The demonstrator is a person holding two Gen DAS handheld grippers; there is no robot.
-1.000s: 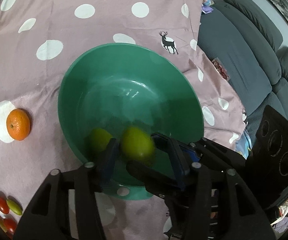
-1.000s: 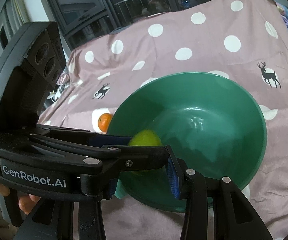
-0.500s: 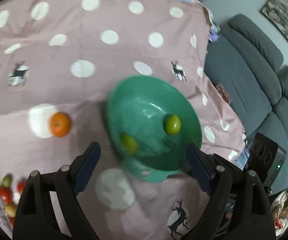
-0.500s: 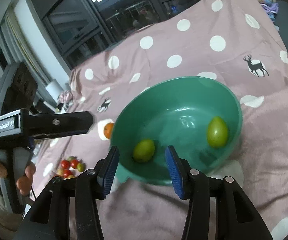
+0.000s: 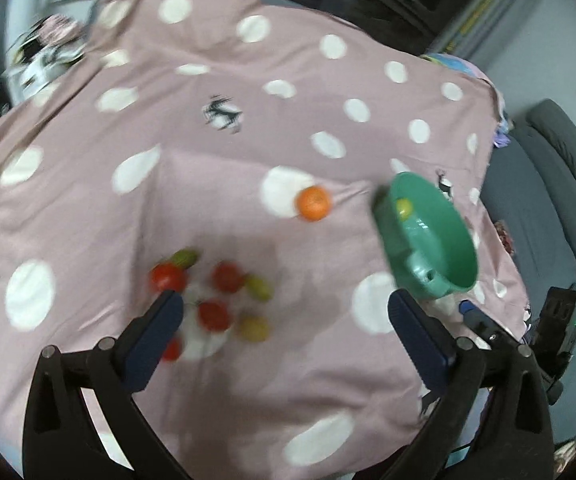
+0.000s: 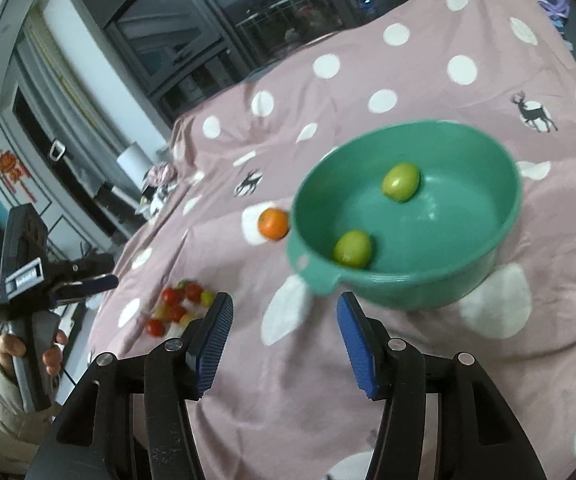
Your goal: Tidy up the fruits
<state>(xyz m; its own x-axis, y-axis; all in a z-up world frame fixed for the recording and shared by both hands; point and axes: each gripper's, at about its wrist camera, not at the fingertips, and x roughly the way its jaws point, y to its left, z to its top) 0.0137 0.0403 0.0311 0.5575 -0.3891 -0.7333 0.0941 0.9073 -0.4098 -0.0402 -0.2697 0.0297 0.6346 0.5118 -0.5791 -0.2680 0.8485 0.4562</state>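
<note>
L gripper (image 5: 283, 312) jaws wide open, nothing held, hovering over the cherry tomatoes (image 5: 211, 296) w/ blue pads either side. R gripper (image 6: 283, 332) also wide open & empty, near the green bowl (image 6: 504, 216), which holds 2 green fruits (image 6: 352, 248). Tangerine (image 5: 313, 203) sits on the dotted cloth (image 5: 87, 208) just beside bowl. Likely next: L picks a tomato. Tip: drop straight down on 1 tomato, gentle squeeze, they're soft & roll.
</note>
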